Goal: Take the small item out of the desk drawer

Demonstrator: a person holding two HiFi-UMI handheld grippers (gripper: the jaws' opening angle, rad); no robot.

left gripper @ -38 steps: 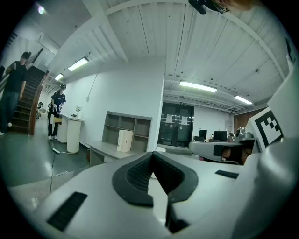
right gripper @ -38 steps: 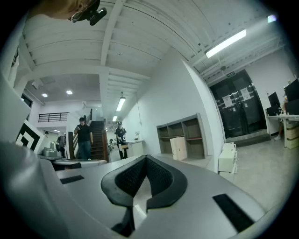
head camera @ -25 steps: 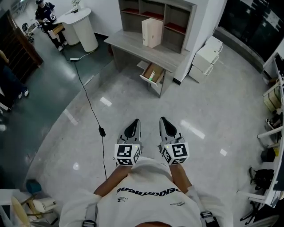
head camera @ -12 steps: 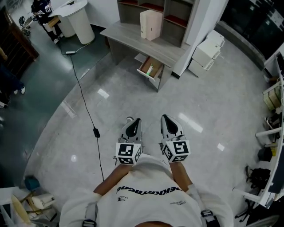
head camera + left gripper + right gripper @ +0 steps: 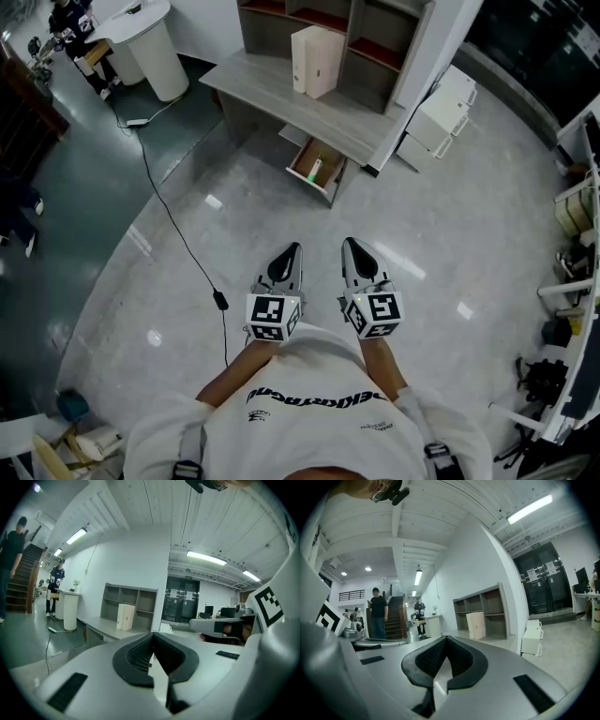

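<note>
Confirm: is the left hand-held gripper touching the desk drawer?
Apart. Head view shows open floor between the left hand-held gripper and the desk drawer.

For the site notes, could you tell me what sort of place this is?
Probably an office or showroom hall: a grey desk with a shelf unit, a polished floor, and a staircase.

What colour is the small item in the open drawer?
Small item looks whitish with a green end; best in head view.
</note>
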